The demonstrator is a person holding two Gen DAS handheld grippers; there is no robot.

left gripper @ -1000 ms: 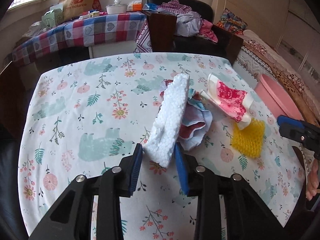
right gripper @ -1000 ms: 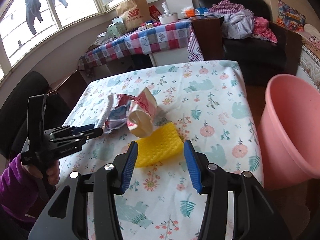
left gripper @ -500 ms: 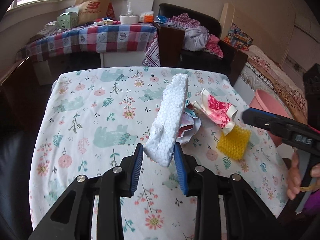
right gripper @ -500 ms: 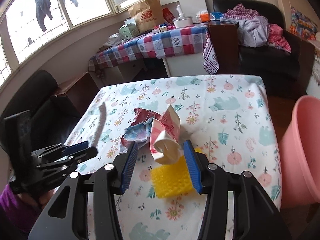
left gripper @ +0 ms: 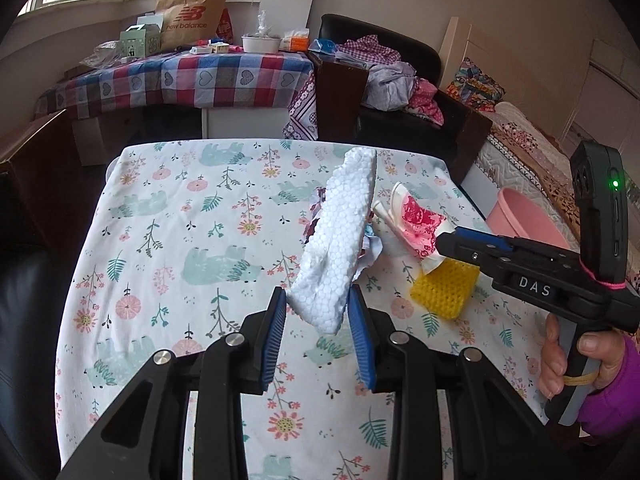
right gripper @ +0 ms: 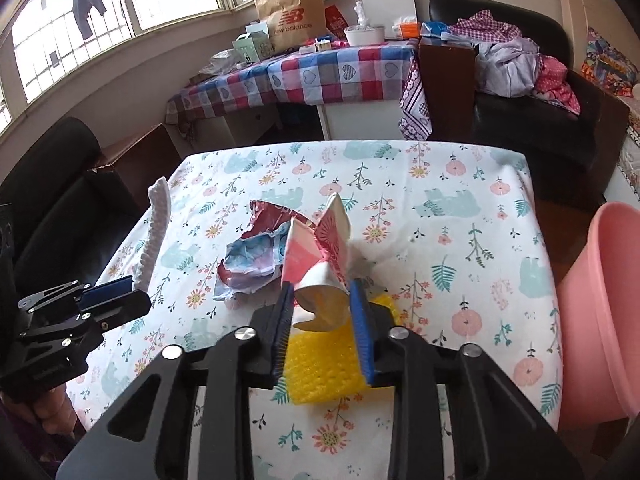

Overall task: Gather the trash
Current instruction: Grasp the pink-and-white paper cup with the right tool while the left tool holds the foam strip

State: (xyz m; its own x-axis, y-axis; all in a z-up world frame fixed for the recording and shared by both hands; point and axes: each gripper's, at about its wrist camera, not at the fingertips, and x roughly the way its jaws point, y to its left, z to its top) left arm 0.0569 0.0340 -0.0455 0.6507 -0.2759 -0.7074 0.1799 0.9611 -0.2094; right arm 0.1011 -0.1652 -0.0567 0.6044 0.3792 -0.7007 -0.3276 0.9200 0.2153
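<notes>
Left gripper [left gripper: 318,322] clamped on foam, held up; right gripper [right gripper: 322,322] closing round a paper cup; right hand [left gripper: 580,356] gripping the handle.

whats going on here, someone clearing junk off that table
Yes. A person works a claw in each hand over the floral tablecloth. The left claw holds a white styrofoam piece up off the table. The right claw is closing around a crushed paper cup, above a yellow sponge. Crumpled wrappers lie on the table; a pink bucket waits beside it.
</notes>
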